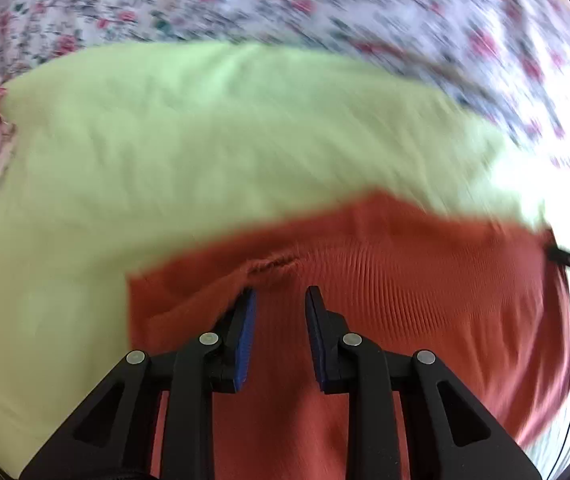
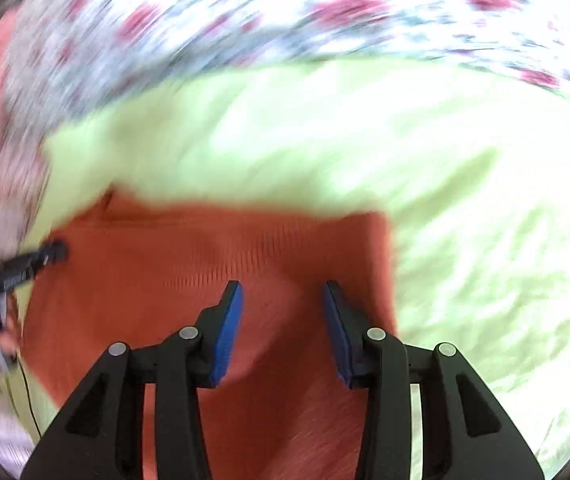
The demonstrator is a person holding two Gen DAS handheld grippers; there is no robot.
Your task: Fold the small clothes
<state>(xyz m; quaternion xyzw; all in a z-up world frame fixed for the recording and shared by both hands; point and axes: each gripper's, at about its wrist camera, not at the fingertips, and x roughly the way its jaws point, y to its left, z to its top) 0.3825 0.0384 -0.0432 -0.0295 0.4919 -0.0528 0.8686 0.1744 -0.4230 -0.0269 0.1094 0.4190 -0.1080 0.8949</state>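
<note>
A rust-orange ribbed garment lies flat on a pale green cloth; it also shows in the right wrist view. My left gripper is open and empty, its blue-padded fingers just above the garment near a small puckered seam. My right gripper is open and empty over the garment's right part, near its right edge. The left gripper's tip shows at the left of the right wrist view. Both views are motion-blurred.
The green cloth is spread over a floral bedsheet, which fills the far side of both views. The other gripper's dark tip and a hand show at the right edge of the left wrist view.
</note>
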